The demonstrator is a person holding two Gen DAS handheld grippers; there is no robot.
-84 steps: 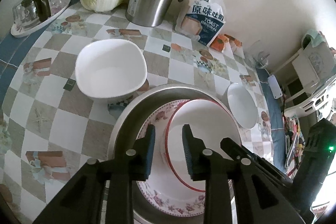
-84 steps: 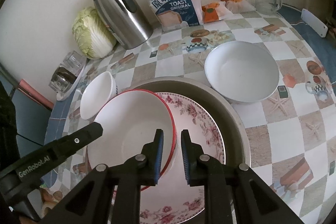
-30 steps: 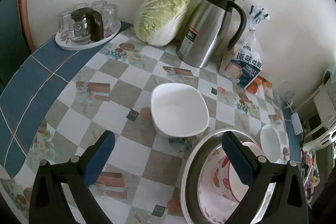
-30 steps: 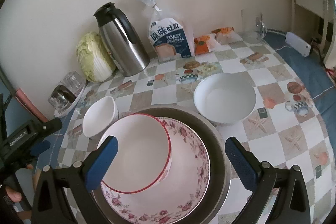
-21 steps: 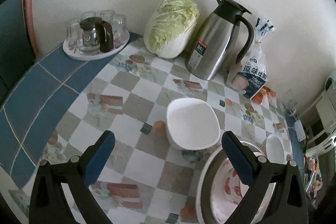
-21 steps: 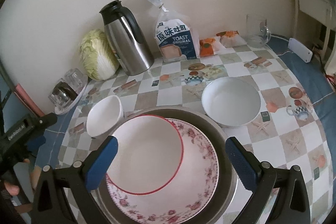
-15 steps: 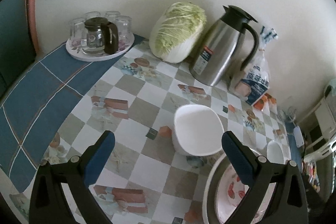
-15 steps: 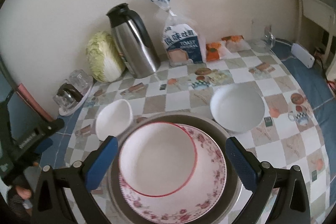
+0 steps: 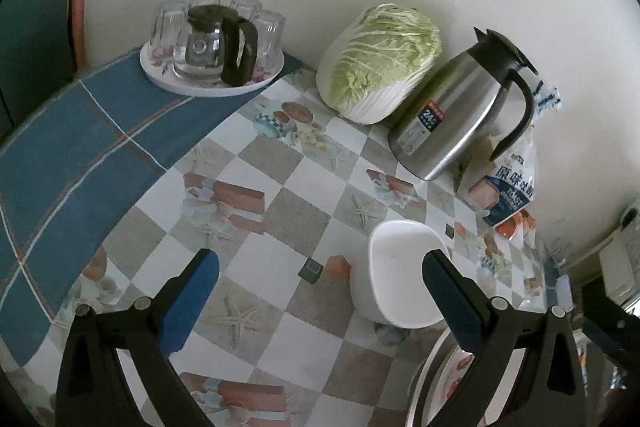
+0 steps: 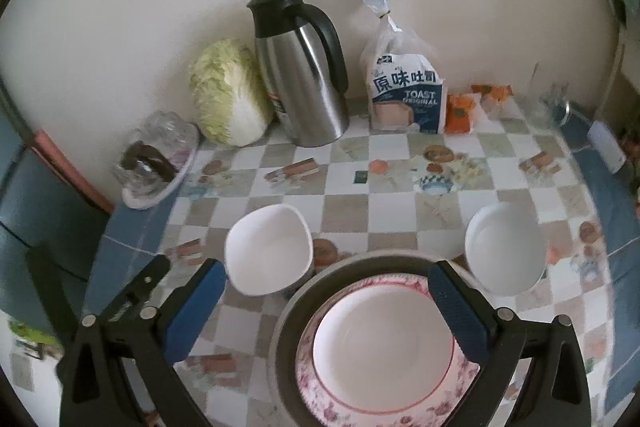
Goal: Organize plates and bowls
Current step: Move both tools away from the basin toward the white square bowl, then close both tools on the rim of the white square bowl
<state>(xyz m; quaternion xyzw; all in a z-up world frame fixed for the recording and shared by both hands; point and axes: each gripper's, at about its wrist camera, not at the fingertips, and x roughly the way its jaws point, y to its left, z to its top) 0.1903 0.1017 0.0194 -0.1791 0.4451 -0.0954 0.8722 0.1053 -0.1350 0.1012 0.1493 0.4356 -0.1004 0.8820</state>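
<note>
Both grippers hang above the checked, picture-printed tablecloth (image 9: 280, 211) with their blue-padded fingers spread wide, and neither has hold of anything. The left gripper (image 9: 320, 291) looks down at bare cloth, with the squarish white bowl (image 9: 400, 279) just inside its right finger. In the right wrist view the same squarish white bowl (image 10: 269, 250) sits on the cloth just left of a big grey metal basin (image 10: 288, 327), its rim close against the basin's edge.

The right gripper (image 10: 326, 307) hovers over that basin. Inside the basin lies a floral pink-patterned plate (image 10: 400, 409), and on it rests a white plate with a thin red rim (image 10: 382, 345), set slightly toward the far side of the floral one. A round white bowl (image 10: 505, 251) stands on the cloth just right of the basin, near the right gripper's right finger. Part of the left gripper's black frame shows at the lower left of this view, well away from the dishes.

Along the wall stand a pale green napa cabbage (image 9: 380, 63), a stainless steel thermos jug with a black handle (image 9: 460, 111) right beside it, and a clear bag of sliced toast with a blue label (image 10: 408, 95) next along. Small orange packets (image 10: 460, 113) lie beside the bag. Off to the left, on the blue part of the cloth, a white floral tray (image 9: 212, 83) carries a glass teapot with a dark handle (image 9: 212, 43) and upturned drinking glasses (image 9: 272, 27).
</note>
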